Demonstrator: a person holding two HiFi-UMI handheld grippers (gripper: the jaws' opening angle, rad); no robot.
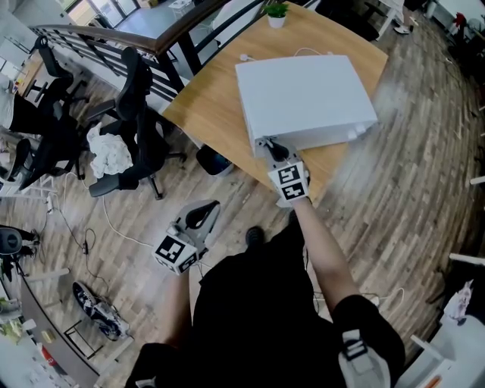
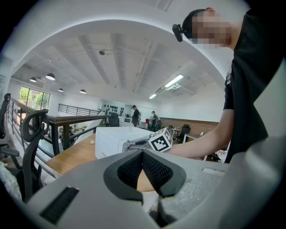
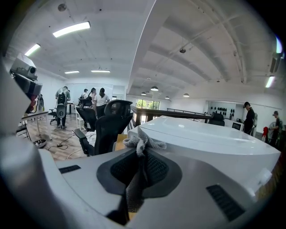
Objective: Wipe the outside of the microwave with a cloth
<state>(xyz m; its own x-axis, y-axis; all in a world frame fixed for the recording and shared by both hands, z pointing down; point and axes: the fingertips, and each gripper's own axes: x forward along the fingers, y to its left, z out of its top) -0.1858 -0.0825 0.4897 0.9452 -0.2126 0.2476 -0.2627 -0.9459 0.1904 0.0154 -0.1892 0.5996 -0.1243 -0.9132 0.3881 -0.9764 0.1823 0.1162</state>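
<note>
A white microwave [image 1: 303, 95] sits on the wooden table [image 1: 208, 102]. My right gripper [image 1: 267, 146] is at its near left corner, shut on a grey cloth [image 3: 141, 141]. The cloth bunches out past the jaw tips and lies against the microwave's [image 3: 210, 139] edge. My left gripper [image 1: 211, 208] hangs low over the floor, off the table, shut and empty. In the left gripper view its jaws [image 2: 143, 155] meet, and the microwave [image 2: 111, 139] and the right gripper's marker cube [image 2: 160, 139] show beyond them.
Black office chairs [image 1: 140, 129] stand left of the table, one bearing a white bundle [image 1: 111, 152]. A railing [image 1: 114, 38] runs behind them. A small potted plant [image 1: 276, 13] and a white cable [image 1: 303, 52] sit at the table's far edge. Shoes [image 1: 95, 307] lie on the floor.
</note>
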